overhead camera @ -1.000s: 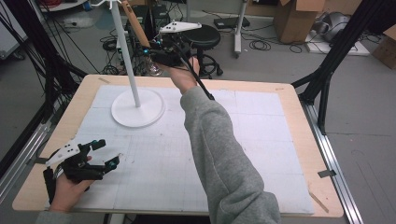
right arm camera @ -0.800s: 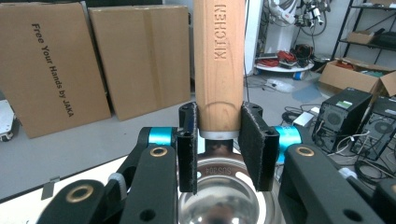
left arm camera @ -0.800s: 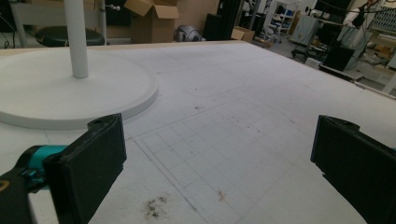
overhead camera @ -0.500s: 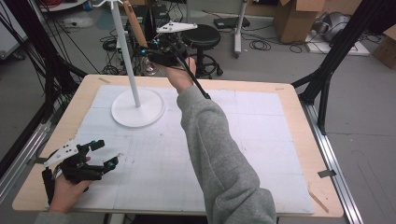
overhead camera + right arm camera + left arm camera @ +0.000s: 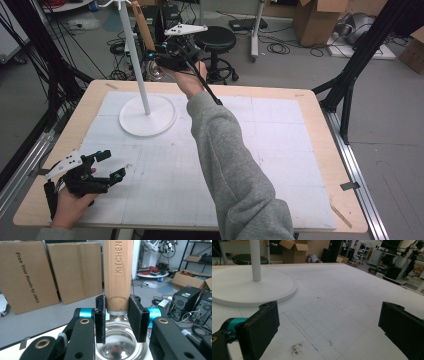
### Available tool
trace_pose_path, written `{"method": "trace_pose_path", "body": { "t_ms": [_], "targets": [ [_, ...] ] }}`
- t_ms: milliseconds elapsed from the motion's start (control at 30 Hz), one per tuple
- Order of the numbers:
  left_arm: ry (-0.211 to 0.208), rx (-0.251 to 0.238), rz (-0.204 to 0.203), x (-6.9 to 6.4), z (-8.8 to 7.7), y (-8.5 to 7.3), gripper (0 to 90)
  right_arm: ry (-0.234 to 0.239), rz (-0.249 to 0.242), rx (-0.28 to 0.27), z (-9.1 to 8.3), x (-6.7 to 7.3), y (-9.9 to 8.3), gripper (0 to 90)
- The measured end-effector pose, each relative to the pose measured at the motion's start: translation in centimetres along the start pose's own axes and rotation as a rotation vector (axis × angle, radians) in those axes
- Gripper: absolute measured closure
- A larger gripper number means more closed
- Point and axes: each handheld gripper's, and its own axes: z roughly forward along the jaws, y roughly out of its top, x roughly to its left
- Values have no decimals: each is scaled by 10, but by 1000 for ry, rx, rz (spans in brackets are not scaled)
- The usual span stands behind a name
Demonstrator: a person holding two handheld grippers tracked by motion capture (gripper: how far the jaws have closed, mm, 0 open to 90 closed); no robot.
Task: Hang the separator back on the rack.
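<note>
A ladle with a wooden handle [image 5: 118, 270] stamped "KITCHEN" and a steel bowl [image 5: 117, 345] hangs upright beyond the table's far edge. My right gripper [image 5: 117, 305] is shut on the handle just above the bowl, with both black pads against the wood. In the high view this gripper [image 5: 152, 59] is held out at arm's length beside the white stand's pole [image 5: 135, 55], and the handle [image 5: 143, 27] slants up toward the pole's top. My left gripper [image 5: 114, 165] rests at the near left of the table, open with nothing between its jaws [image 5: 329, 322].
The stand's round white base [image 5: 147, 115] sits on the white mat [image 5: 280, 150] at the far left and appears again [image 5: 242, 290] ahead of the left gripper. A black stool [image 5: 215, 40], cardboard boxes [image 5: 32, 275] and cables lie beyond the table.
My right gripper has edged slightly left toward the pole with the ladle still in it. The left gripper has stayed put.
</note>
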Motion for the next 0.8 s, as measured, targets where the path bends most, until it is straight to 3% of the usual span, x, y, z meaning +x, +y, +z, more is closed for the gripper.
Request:
{"method": "trace_pose_path", "body": {
  "t_ms": [100,133,433,800],
  "targets": [
    [3,-1,-4,0,-1,0,37,-3,2,-7,1,0,-1,677],
    [5,-1,-3,0,-2,0,37,6,-2,-15,0,1,-2,624],
    [4,3,-4,1,2,0,38,32,-25,-13,-7,5,-6,439],
    [18,-24,-16,4,0,1,38,157,-57,27,-43,6,-32,101]
  ]
}}
